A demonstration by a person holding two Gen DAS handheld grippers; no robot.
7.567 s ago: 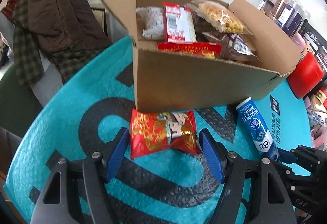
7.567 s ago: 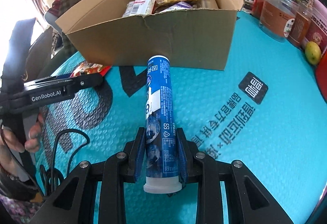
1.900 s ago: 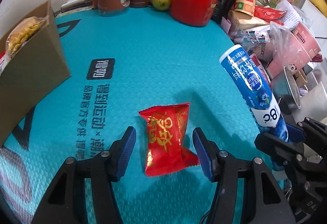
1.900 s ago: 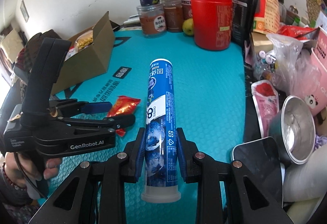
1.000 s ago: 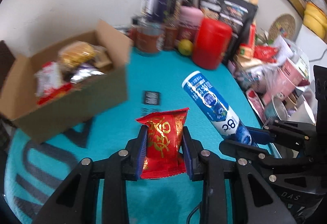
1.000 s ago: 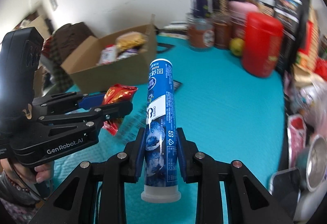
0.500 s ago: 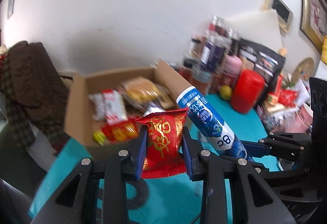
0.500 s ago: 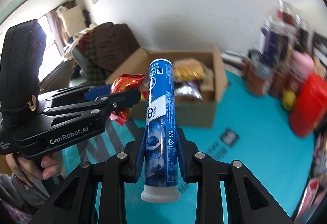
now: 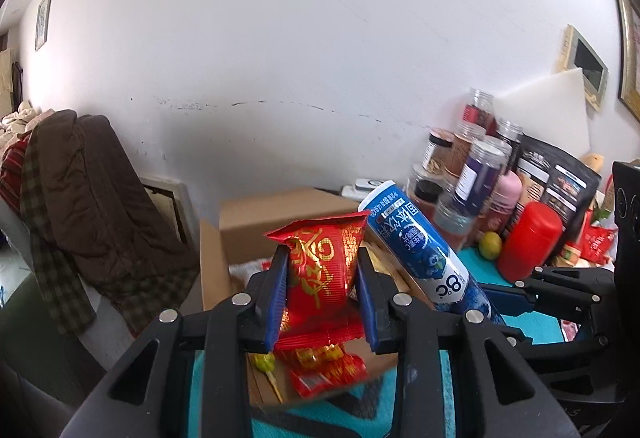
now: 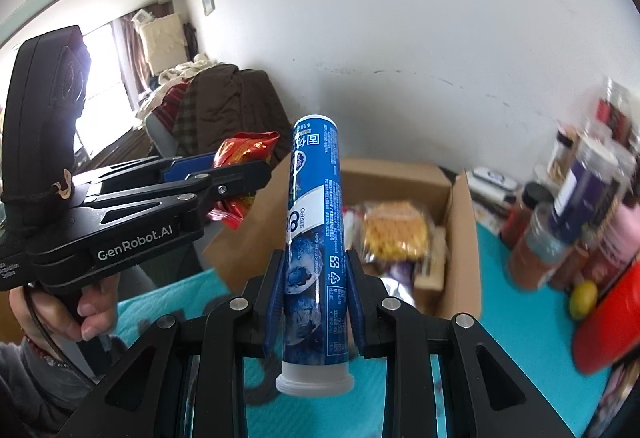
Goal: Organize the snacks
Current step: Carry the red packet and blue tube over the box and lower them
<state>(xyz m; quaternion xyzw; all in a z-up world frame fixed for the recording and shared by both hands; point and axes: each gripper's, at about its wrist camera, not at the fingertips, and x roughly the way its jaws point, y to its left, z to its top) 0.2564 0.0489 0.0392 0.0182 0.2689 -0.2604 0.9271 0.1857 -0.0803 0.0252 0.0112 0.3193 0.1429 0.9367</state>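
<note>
The left claw [image 9: 320, 294] is clenching a red snack packet [image 9: 320, 274] between its blue pads, holding it upright and lifted off the desk [image 9: 484, 266]. The right claw [image 10: 315, 296] is gripping a blue tube [image 10: 314, 238] low on its body, the white cap end sitting nearest the camera and the far end pointing up and away. In the left wrist view the tube is leaning just to the right of the packet, the two nearly touching.

Beyond both claws, the open cardboard box [image 10: 460, 222] is sitting on the teal desk cover, already carrying several packets, among them a clear bag of yellow snacks [image 10: 394, 230]. Further right, a row of jars [image 9: 476, 174] is standing along the wall, with a red canister [image 9: 528, 246] and a small yellowish-green fruit [image 9: 490, 244] nearer. To the far left a brown coat [image 9: 88, 190] is draped over furniture.

Both items appear to be travelling toward the box, so the carrying step seems to be under way. The next move likely calls for bringing each claw over the box opening, lowering over a free spot among the packets, and releasing one item at a time so the two claws are not colliding.
</note>
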